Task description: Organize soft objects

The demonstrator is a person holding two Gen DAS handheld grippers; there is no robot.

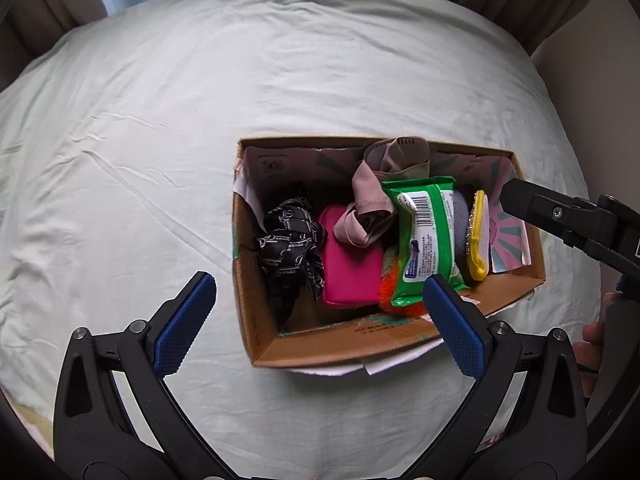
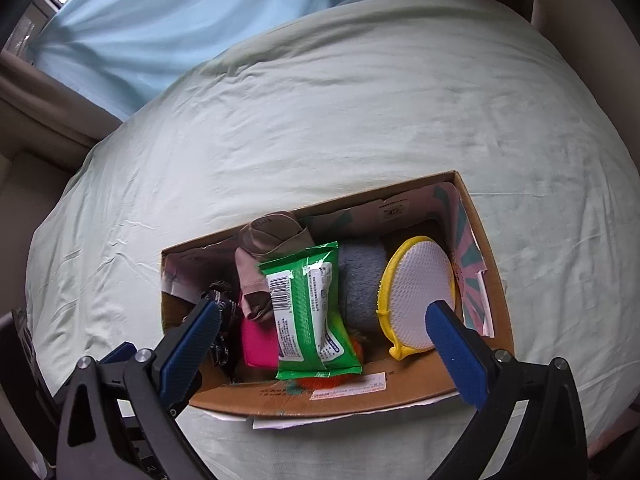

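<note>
Left wrist view: cardboard box point(image 1: 256, 320) sits on bed sheet point(image 1: 160, 120), nr its front edge. Soft items packed upright side by side, prob. to fit all: black ribbon point(image 1: 290, 236) by box's left wall, pink pouch point(image 1: 350, 264), beige cloth point(image 1: 374, 192) draped over back rim, green wipes pack point(image 1: 428, 240), grey plush point(image 2: 360, 284), yellow-rimmed scrubber point(image 2: 416, 292) by right wall. Left gripper point(image 1: 318, 304) fingers wide, holding nothing; right gripper point(image 2: 324, 324) likewise wide, empty, above box. Ribbon script approx. "Dracula", unsure. Wipes barcode visible, txt too small.
</note>
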